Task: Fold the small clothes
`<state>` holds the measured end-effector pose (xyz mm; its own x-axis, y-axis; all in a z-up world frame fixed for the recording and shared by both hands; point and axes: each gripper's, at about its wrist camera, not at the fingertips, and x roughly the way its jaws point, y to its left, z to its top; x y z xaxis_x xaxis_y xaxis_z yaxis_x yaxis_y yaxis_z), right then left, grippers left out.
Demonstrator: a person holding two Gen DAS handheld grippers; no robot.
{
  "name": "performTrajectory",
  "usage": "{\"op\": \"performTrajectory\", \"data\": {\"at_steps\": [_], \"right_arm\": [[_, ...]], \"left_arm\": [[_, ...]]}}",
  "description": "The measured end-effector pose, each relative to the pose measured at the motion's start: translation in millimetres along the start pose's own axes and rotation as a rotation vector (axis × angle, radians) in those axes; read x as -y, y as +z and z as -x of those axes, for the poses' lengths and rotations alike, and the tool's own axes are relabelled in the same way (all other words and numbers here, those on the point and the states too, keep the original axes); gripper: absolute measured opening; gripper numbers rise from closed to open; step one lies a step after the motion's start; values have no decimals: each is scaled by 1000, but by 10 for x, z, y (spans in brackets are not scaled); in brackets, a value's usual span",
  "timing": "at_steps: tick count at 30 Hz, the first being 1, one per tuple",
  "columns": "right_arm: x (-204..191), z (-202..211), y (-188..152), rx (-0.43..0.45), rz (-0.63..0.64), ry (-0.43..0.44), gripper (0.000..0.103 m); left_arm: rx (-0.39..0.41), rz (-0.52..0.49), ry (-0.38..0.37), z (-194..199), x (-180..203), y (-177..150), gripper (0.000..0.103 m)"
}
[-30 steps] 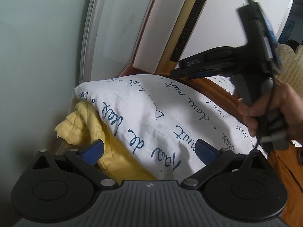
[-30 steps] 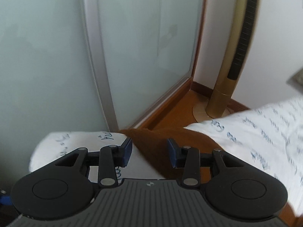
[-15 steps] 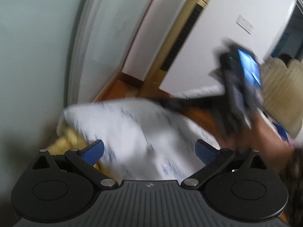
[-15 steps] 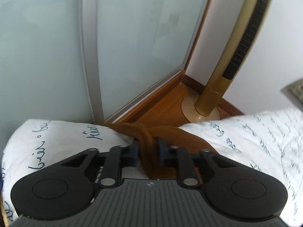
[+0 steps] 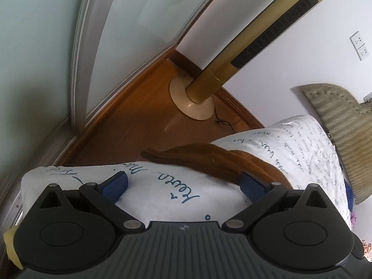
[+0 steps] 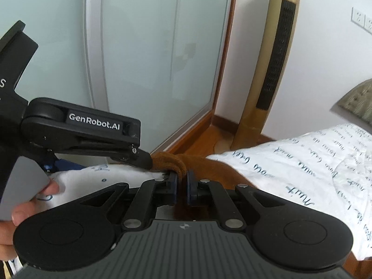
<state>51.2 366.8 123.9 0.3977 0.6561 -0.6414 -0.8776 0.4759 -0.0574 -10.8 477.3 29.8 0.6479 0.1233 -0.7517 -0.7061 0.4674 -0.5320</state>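
A brown garment (image 5: 209,160) lies bunched on a white bedsheet with blue writing (image 5: 162,193), near the bed's edge. My left gripper (image 5: 183,183) is open, its blue pads spread over the sheet, the right pad beside the brown cloth. In the right wrist view my right gripper (image 6: 182,182) is shut on a fold of the brown garment (image 6: 172,162). The left gripper (image 6: 139,157) also shows there from the side, its fingertip touching the same bunch of cloth.
A gold tower fan (image 5: 244,53) stands on the wooden floor (image 5: 139,121) past the bed. A frosted glass door (image 6: 151,58) is on the left. A padded headboard (image 5: 337,121) is at the right. A yellow cloth corner (image 5: 11,246) shows at the lower left.
My right gripper has closed on the brown garment and lifted it a little. My left gripper has swung from the yellow cloth across to the brown garment, still open.
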Motion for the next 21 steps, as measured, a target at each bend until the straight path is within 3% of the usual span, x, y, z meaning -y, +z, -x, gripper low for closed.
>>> {"op": "performTrajectory", "data": {"at_steps": [5, 10, 16, 21], "right_arm": [[-54, 125, 5, 74, 38, -18, 8], [-73, 358, -33, 145, 38, -26, 8], [-37, 601, -40, 207, 40, -30, 8], [6, 718, 11, 236, 47, -25, 8]], "left_arm": [[-36, 143, -72, -29, -173, 134, 103], [-65, 268, -201, -135, -264, 217, 103], [-95, 279, -296, -48, -180, 160, 103], [-167, 295, -431, -47, -159, 130, 103]]}}
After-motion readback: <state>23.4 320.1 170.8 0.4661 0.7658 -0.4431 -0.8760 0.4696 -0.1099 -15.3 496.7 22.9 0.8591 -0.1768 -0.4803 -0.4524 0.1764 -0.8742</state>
